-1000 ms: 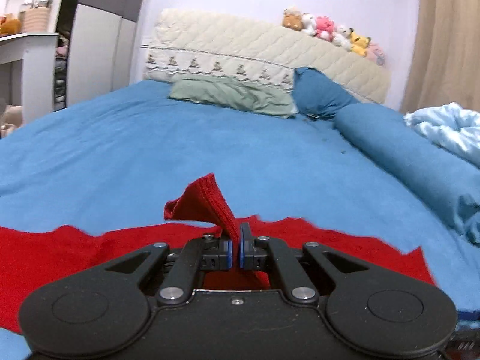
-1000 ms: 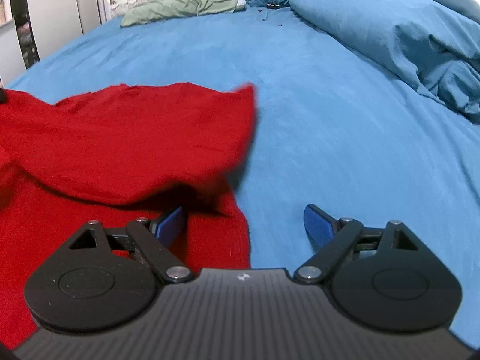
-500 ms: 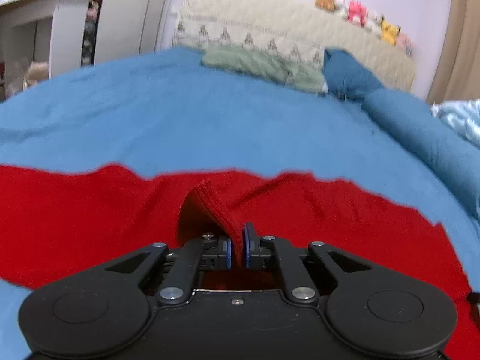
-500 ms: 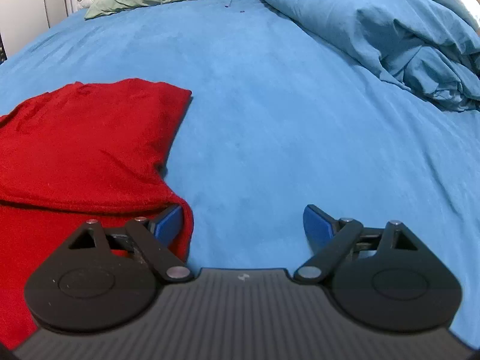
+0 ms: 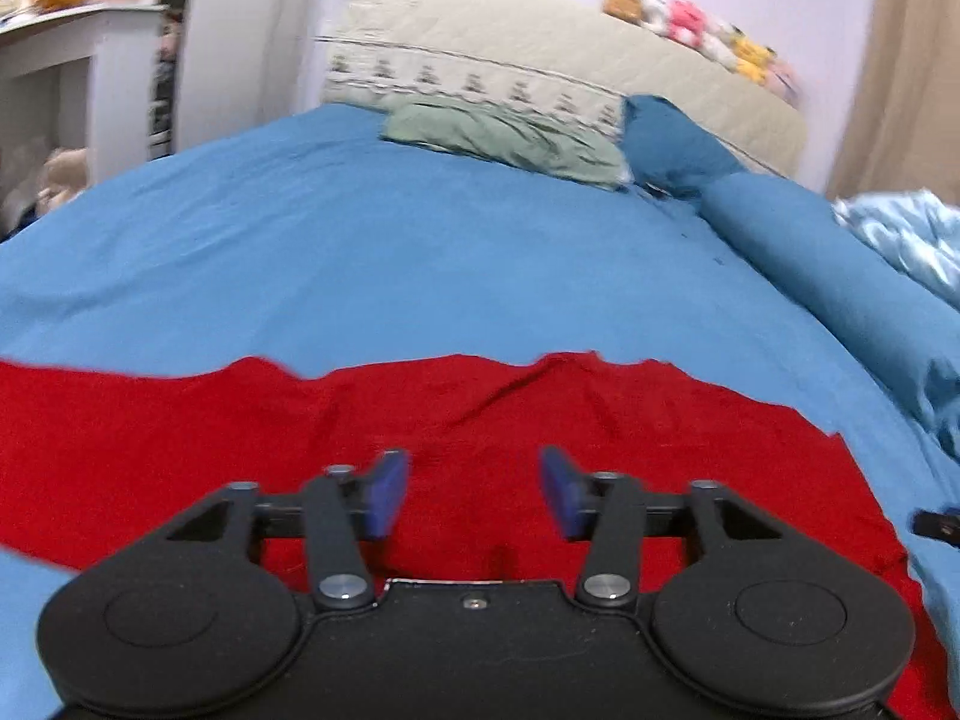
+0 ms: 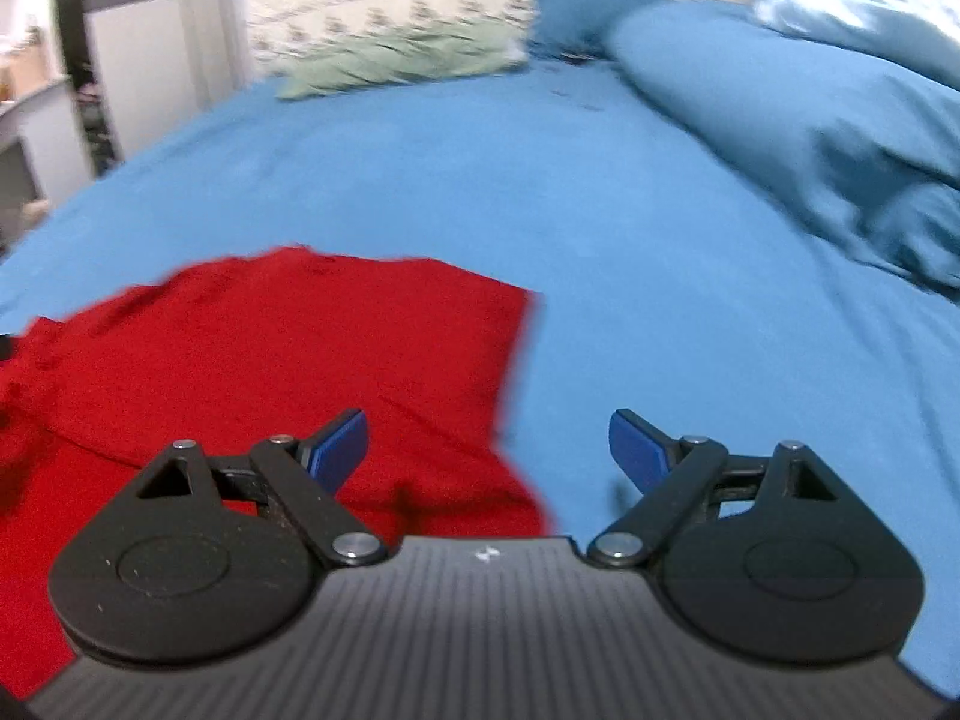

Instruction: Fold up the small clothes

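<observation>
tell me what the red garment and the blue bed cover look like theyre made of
Red garment: looks like soft knit fabric, matte, lying limp with shallow creases; the weave is too blurred to confirm. Blue bed cover: seemingly a smooth woven sheet, matte, with faint wrinkles and no sheen.

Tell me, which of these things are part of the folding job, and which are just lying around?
Part of the job:
red garment, lying on the blue bedsheet
left hand-held gripper, open
right hand-held gripper, open

Just lying about:
green pillow
blue duvet
plush toys
</observation>
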`<state>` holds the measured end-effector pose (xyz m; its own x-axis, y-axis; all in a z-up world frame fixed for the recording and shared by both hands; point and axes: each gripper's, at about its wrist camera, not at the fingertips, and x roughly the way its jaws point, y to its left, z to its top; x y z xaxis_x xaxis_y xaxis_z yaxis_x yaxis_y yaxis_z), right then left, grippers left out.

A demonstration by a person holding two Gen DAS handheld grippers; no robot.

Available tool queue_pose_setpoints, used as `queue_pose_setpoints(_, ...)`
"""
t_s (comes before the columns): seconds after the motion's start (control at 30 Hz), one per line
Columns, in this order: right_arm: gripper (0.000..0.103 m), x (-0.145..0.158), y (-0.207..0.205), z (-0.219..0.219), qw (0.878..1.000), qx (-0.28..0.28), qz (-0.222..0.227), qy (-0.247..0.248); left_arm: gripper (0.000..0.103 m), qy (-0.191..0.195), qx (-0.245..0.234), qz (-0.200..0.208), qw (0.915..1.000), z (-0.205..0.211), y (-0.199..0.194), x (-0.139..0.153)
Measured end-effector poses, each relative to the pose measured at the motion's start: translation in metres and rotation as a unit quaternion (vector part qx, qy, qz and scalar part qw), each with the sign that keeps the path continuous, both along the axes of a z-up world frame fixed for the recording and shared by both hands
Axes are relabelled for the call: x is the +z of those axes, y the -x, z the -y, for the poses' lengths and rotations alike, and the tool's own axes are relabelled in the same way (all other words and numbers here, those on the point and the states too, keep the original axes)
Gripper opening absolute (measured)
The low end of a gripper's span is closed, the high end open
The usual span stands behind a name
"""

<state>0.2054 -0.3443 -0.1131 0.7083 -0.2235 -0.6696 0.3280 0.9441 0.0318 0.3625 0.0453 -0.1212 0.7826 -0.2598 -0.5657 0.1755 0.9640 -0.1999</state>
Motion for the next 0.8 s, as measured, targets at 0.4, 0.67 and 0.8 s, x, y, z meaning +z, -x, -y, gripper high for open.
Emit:
queue_pose_setpoints(0.4, 0.103, -0.054, -0.032, -0.009, 0.999, 0.009, -0.019, -0.024, 0.070, -0.062, -0.009, -0.050, 0.9968, 0.028, -0.016, -0.048)
queue_pose_setpoints(0.67, 0.103, -0.003, -0.017, -0.022, 1.000, 0.000, 0.000, -0.019, 0.070, -0.043, 0.012, -0.051, 0.9977, 0.029, 0.005, 0.004)
queue_pose_setpoints(0.8, 0.103, 0.045, -0.004, -0.039, 1.000, 0.005, 0.007, -0.003, 0.070, -0.049, 0.013, -0.024, 0.9984, 0.027, 0.034, 0.047)
